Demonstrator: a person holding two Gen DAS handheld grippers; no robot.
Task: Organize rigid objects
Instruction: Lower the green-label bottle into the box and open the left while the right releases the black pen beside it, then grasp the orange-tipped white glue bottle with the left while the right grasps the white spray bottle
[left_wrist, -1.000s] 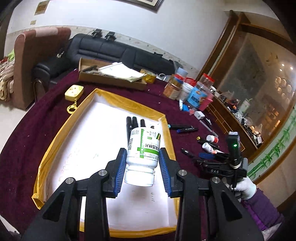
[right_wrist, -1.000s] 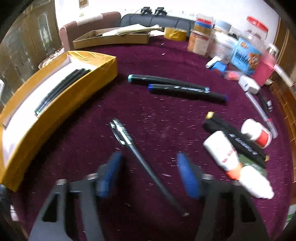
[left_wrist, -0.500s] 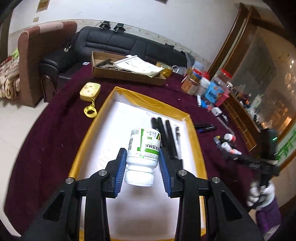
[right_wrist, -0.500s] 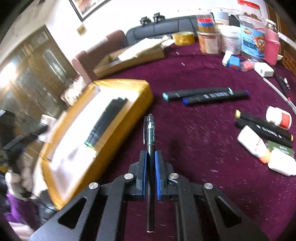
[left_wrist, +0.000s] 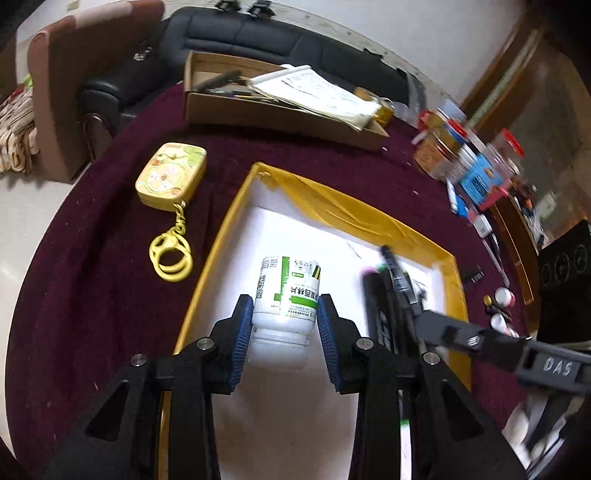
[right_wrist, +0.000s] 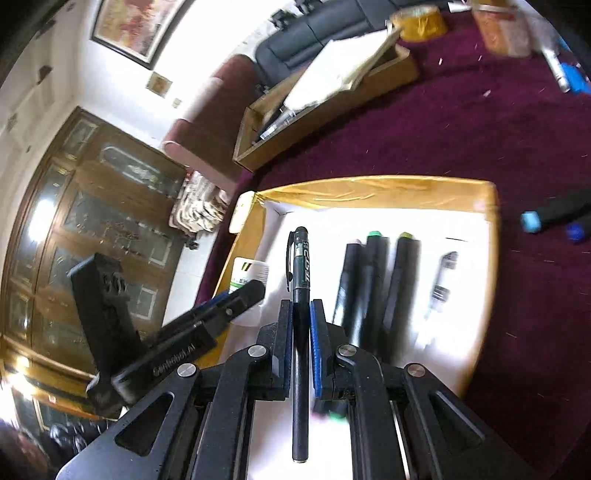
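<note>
My left gripper is shut on a white pill bottle with a green label, cap toward the camera, held over the white floor of the yellow-rimmed box. My right gripper is shut on a black pen, also held above that box. Three black markers and a thin pen lie side by side in the box. From the left wrist, the right gripper reaches in from the right over the markers. The right wrist view shows the left gripper with the bottle at left.
A yellow tin with a key ring lies on the maroon cloth left of the box. A cardboard tray with papers stands behind it. Jars and small bottles crowd the far right. Two capped markers lie right of the box.
The right gripper closed on the black pen, lifted it off the cloth and swung left over the box. The left gripper carried the bottle lower and further over the box.
</note>
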